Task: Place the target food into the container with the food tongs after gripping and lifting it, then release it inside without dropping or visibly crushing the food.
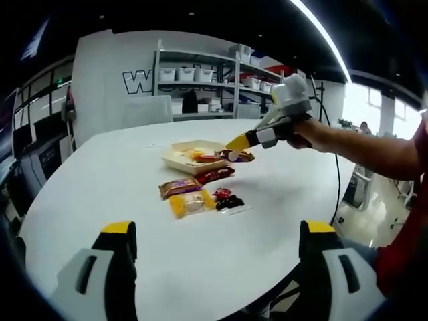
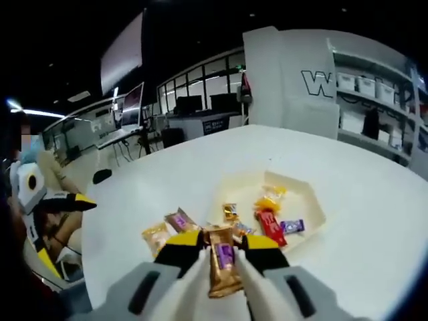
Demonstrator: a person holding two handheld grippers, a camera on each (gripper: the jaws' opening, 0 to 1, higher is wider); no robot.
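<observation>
Holding wrapped snacks, tray point(image 2: 314, 215), tool point(image 2: 221, 257) above

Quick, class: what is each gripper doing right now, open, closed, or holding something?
Left gripper: open, fingers wide apart, holding nothing.
Right gripper: closed on a brown snack packet, held above the white table.

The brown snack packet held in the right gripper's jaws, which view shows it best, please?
The right gripper view: the brown snack packet sits close and lengthwise between the right gripper jaws, above the tray. The left gripper view shows it small and distant at that gripper's tips, wrapper detail unreadable.
</observation>
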